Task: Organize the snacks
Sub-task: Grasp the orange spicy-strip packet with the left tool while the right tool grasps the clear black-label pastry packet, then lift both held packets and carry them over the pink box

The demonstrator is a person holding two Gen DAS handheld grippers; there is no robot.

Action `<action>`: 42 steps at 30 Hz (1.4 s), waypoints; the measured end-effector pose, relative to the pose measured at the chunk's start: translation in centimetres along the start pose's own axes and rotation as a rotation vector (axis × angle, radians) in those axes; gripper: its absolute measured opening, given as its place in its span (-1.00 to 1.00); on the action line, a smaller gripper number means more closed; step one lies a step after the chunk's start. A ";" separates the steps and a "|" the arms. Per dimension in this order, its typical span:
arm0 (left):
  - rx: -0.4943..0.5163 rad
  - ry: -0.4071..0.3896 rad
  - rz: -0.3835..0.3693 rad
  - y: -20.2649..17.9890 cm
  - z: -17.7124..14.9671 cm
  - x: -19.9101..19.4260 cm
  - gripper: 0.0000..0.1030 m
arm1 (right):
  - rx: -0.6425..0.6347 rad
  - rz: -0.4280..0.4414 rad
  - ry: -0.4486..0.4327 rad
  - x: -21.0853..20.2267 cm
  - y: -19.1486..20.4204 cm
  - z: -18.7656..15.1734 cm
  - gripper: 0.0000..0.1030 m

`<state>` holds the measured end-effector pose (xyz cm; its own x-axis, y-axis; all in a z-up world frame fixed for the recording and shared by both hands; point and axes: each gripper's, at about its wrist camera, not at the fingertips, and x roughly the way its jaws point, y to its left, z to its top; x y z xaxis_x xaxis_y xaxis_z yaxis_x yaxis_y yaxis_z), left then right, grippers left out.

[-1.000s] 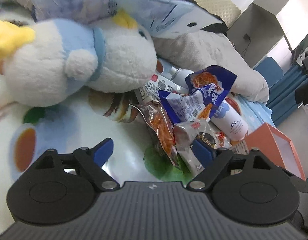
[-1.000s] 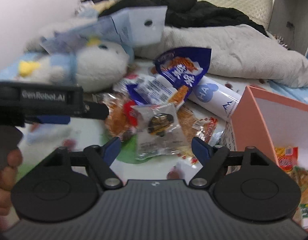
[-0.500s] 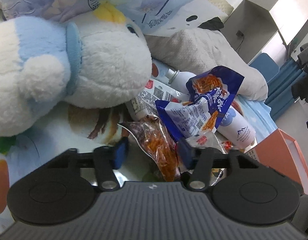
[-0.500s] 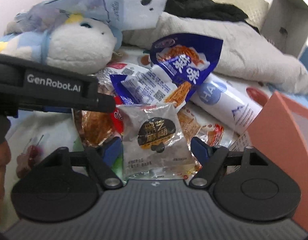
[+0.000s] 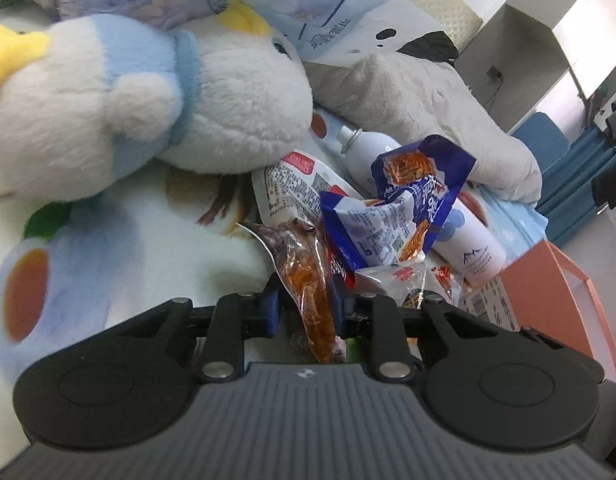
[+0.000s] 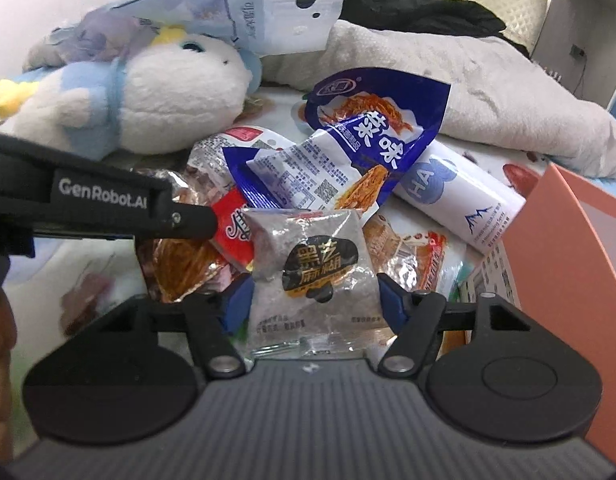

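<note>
A pile of snack packets lies on a printed bedsheet. My left gripper point(image 5: 304, 308) is shut on a clear packet of orange-brown strips point(image 5: 308, 280), seen also in the right wrist view point(image 6: 180, 260). My right gripper point(image 6: 311, 300) is open, its jaws on either side of a clear grey packet with a black label point(image 6: 311, 264). A blue and white noodle snack bag point(image 6: 347, 152) lies on top of the pile, with a red packet point(image 6: 232, 228) beside it. The left gripper's body point(image 6: 108, 204) crosses the left of the right wrist view.
A white and blue plush toy point(image 5: 148, 92) lies left of the pile under a pale printed bag point(image 6: 248, 12). A white spray bottle point(image 6: 459, 200) lies behind. An orange-pink box point(image 6: 575, 256) stands at the right. A grey blanket point(image 6: 467, 72) and dark clothes lie at the back.
My left gripper moved in and closed on the orange-strip packet. My right gripper moved closer to the grey packet and now straddles it, jaws a little narrower.
</note>
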<state>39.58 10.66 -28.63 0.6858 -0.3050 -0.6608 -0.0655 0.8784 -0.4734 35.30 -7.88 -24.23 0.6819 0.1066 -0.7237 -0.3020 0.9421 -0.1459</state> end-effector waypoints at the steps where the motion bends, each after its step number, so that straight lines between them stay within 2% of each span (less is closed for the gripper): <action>1: -0.005 0.001 0.003 0.0 -0.3 -0.5 -0.46 | -0.002 0.001 0.002 -0.4 0.0 -0.3 0.33; 13: -0.026 0.024 0.024 -0.3 -5.3 -7.3 -0.46 | 0.028 0.064 0.053 -4.7 0.4 -3.5 0.31; 25: -0.071 0.036 0.079 0.3 -11.5 -14.8 -0.47 | 0.011 0.065 0.095 -9.2 0.8 -8.1 0.30; 31: -0.084 0.042 0.099 -1.2 -13.1 -17.4 -0.50 | 0.051 0.093 0.117 -11.7 -0.1 -9.6 0.28; 35: -0.050 0.034 0.098 -3.1 -13.7 -18.4 -0.51 | 0.115 0.101 0.131 -13.0 -1.2 -10.4 0.27; 42: -0.025 0.011 0.098 -5.1 -14.0 -19.6 -0.51 | 0.154 0.127 0.115 -15.7 -2.0 -10.5 0.26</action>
<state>16.32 6.99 -21.36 0.6671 -0.2221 -0.7110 -0.1500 0.8949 -0.4203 18.21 -14.75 -19.66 0.5619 0.1988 -0.8030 -0.2694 0.9617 0.0496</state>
